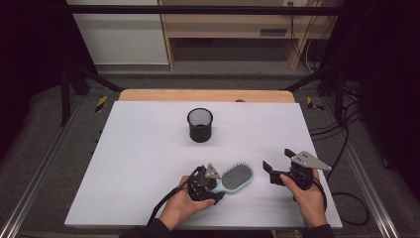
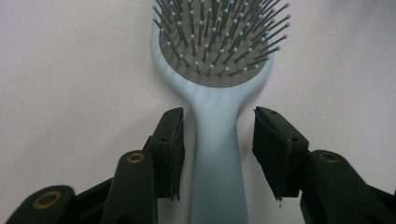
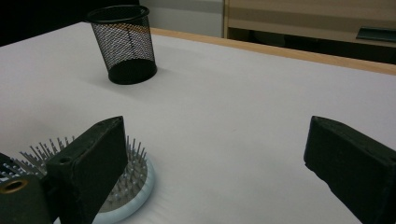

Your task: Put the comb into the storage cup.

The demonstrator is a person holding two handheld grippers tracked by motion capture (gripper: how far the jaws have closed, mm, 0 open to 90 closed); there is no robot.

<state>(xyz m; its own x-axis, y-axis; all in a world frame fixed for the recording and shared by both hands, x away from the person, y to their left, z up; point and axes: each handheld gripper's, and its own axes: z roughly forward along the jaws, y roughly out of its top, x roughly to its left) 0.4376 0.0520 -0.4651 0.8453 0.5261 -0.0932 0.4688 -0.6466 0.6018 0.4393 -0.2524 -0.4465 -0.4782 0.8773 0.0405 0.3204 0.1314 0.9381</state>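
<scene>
A light blue hairbrush [image 1: 236,177] lies bristles-up on the white table [image 1: 148,148], near its front edge. Its handle [image 2: 217,158] runs between the jaws of my left gripper [image 2: 218,122], which is open, with a thin gap on each side of the handle. In the high view the left gripper [image 1: 216,187] covers the handle end. My right gripper [image 1: 278,159] hovers to the right of the brush, open wide with nothing in it. From the right gripper view [image 3: 215,154], the brush head [image 3: 135,186] sits behind its left jaw.
A black mesh cup [image 1: 200,125] stands upright in the middle of the table, also visible as the mesh cup [image 3: 123,44] far ahead of the right gripper. A wooden strip [image 1: 205,95] lines the far edge. Cables trail off both grippers.
</scene>
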